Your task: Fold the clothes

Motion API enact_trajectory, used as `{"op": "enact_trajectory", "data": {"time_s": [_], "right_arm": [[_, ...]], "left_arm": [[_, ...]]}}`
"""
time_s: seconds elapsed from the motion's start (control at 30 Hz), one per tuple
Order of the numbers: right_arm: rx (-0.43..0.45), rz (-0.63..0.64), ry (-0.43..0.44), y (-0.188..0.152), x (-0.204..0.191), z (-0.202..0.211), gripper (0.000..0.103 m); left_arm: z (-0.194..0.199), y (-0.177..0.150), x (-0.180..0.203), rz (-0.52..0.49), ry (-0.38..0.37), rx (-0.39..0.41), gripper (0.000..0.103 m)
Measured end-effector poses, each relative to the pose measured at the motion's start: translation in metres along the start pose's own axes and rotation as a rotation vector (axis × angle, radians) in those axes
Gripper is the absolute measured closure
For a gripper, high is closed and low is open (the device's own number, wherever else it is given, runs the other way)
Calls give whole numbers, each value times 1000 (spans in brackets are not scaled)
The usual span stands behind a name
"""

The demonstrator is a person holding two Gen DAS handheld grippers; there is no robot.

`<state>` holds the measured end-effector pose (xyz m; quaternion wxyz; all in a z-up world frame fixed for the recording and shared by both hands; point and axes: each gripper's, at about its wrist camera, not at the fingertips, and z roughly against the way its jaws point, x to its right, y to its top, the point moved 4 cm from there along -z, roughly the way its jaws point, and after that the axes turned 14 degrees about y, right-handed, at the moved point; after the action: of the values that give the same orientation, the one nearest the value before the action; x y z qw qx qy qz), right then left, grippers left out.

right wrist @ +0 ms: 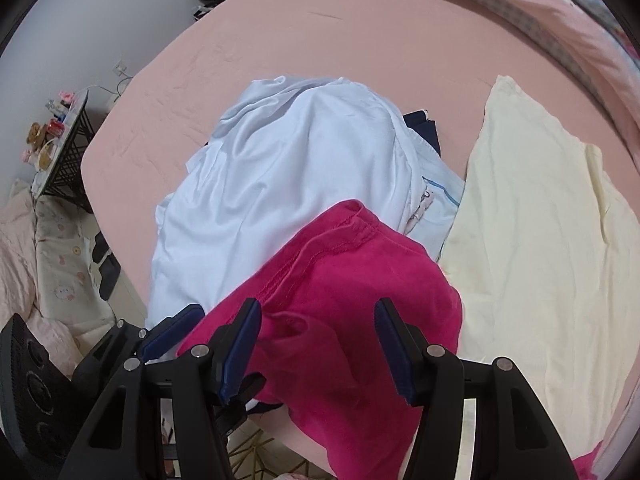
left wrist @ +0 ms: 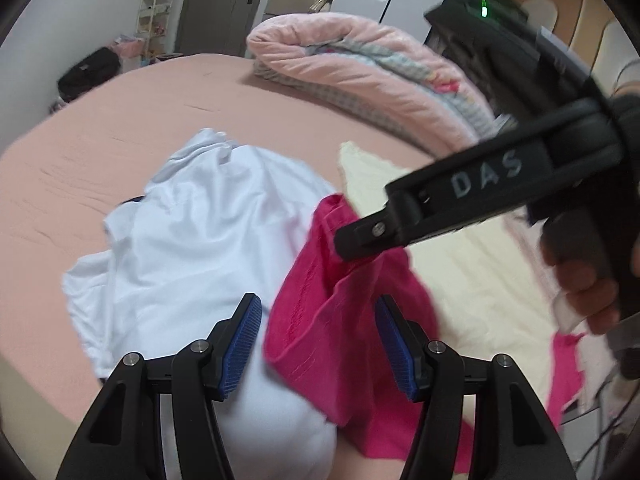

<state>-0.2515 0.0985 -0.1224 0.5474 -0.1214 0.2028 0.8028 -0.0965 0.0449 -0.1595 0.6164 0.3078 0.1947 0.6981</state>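
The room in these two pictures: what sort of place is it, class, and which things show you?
Most likely a bedroom in a home. A wide bed with a pink sheet fills the view, a folded quilt lies on it, and clothes are piled there for folding.

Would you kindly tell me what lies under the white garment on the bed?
A dark navy piece peeks out from beneath the white garment at its far edge, on the pink bedsheet. How much more lies underneath is covered.
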Motion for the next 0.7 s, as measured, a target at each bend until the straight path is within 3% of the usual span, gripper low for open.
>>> {"op": "enact_trajectory", "data": {"time_s": [0.07, 0.13, 0.2, 0.27, 0.47, 0.7], "right_arm": [[-1, -4, 15, 1, 0, -2, 45], [-6, -10, 27, 0, 0, -4, 45], [-5, -7, 24, -1, 1, -4, 45], [-5, 2, 8, -2, 1, -5, 45], [-18, 42, -9, -5, -2, -8, 45], [-101, 124, -116, -14, -7, -18, 45]], "left_arm": [[-1, 0, 0, 27, -44, 0, 48], [-2, -2, 2, 25, -40, -4, 62], [-3, -4, 3, 20, -26, -7, 82], [-1, -5, 4, 23, -41, -6, 91], [3, -8, 11, 7, -60, -14, 93], [7, -9, 14, 18, -124, -39, 93]]}}
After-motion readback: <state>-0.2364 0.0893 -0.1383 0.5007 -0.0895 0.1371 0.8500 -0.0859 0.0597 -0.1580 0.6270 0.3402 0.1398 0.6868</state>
